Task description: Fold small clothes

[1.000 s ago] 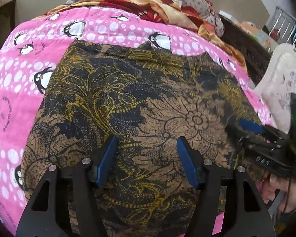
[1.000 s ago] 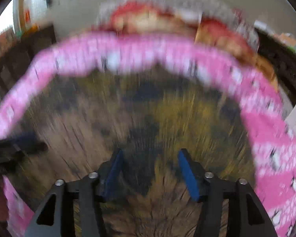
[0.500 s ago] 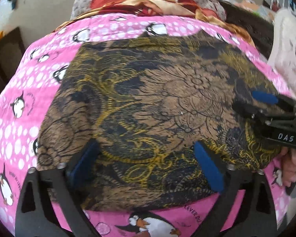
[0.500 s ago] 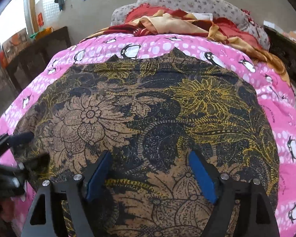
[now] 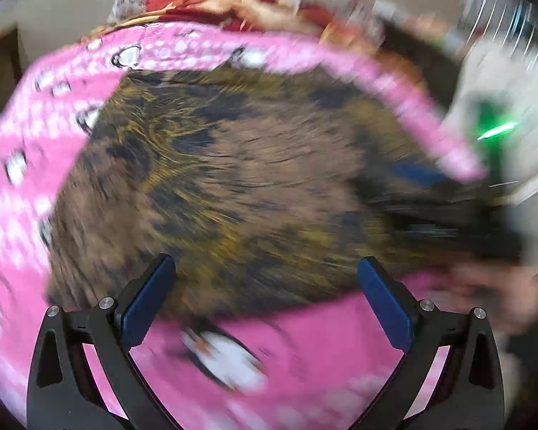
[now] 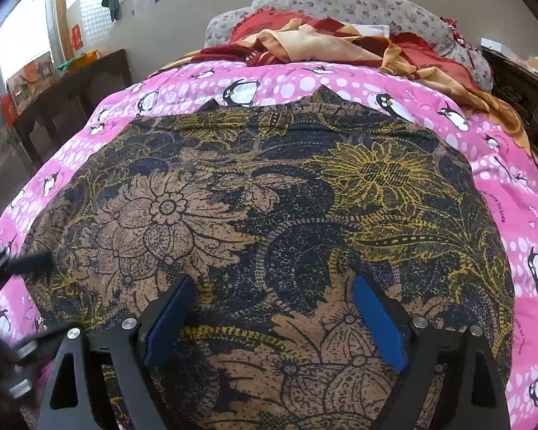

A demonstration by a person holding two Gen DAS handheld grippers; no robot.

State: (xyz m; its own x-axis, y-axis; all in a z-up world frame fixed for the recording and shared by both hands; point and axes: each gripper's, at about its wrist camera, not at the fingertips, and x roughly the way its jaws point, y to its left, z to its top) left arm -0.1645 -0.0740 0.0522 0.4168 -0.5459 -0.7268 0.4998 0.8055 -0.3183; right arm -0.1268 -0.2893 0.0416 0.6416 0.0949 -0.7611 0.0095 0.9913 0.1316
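Note:
A brown, black and gold floral batik garment (image 6: 269,215) lies spread flat on a pink penguin bedspread (image 6: 287,82); it also shows blurred in the left wrist view (image 5: 251,186). My right gripper (image 6: 274,317) is open and empty, hovering over the garment's near part. My left gripper (image 5: 265,297) is open and empty, at the garment's near edge over the pink bedspread (image 5: 305,351). The right gripper appears blurred at the right of the left wrist view (image 5: 423,193). The left gripper's tip shows at the left edge of the right wrist view (image 6: 14,265).
Crumpled red and tan cloth (image 6: 333,43) and a grey floral pillow (image 6: 358,7) lie at the bed's head. Dark wooden furniture (image 6: 71,96) stands to the left, and more dark furniture (image 6: 520,89) to the right.
The left gripper has opened wider and drawn back to the garment's near edge, its view now motion-blurred. The right gripper has also opened wider and steadied over the garment.

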